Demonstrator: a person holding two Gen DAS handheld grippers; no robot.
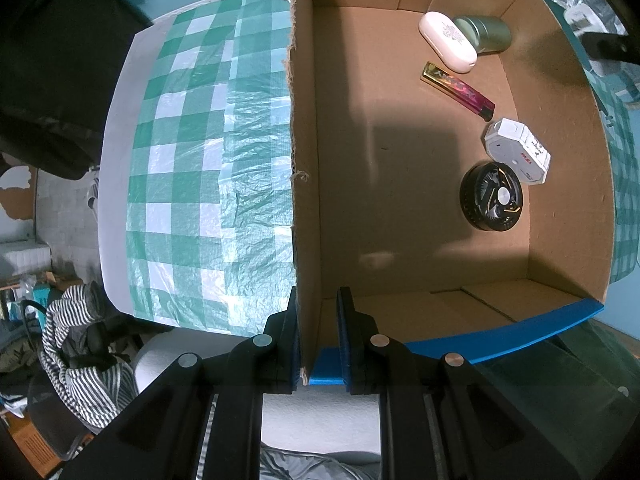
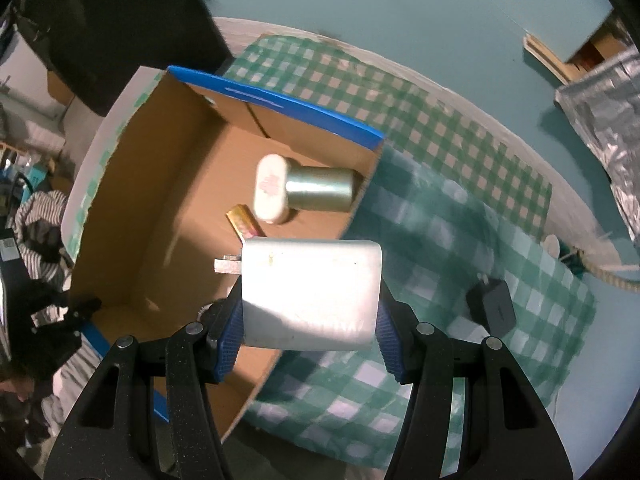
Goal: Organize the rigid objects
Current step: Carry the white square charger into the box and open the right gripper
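Left wrist view: left gripper (image 1: pixel 318 340) is straddling the near corner of the cardboard box (image 1: pixel 304 160). One finger is outside the wall, the other inside, and the outer pad sits right on the cardboard, with a sliver of space on the inner side.
Left fingers: nearly closed, so it looks like a pinch on the box wall.
Box: open top, blue strips along two edges, sitting on a green-and-white checked cloth (image 1: pixel 208 160).
Inside the box: white oval case (image 1: pixel 447 42) leaning on a greenish metal tin (image 1: pixel 490 34) in the far corner. A gold-and-pink lighter (image 1: pixel 458 90) lies just beside them. Nearer the side wall, a white octagonal packet (image 1: pixel 518 152) touches a round black fan-looking thing (image 1: pixel 491 197).
Right wrist view: right gripper (image 2: pixel 310 328) has a white charger block (image 2: pixel 312 292) clamped between its blue pads, with metal prongs (image 2: pixel 226 266) poking out toward the box.
Right fingers: spread wide, both pads pressed on the block's sides.
Charger position: held up in the air over the box's near edge, partly over the cloth.
Still on the cloth: small black adapter (image 2: pixel 492 306), off beside the box.
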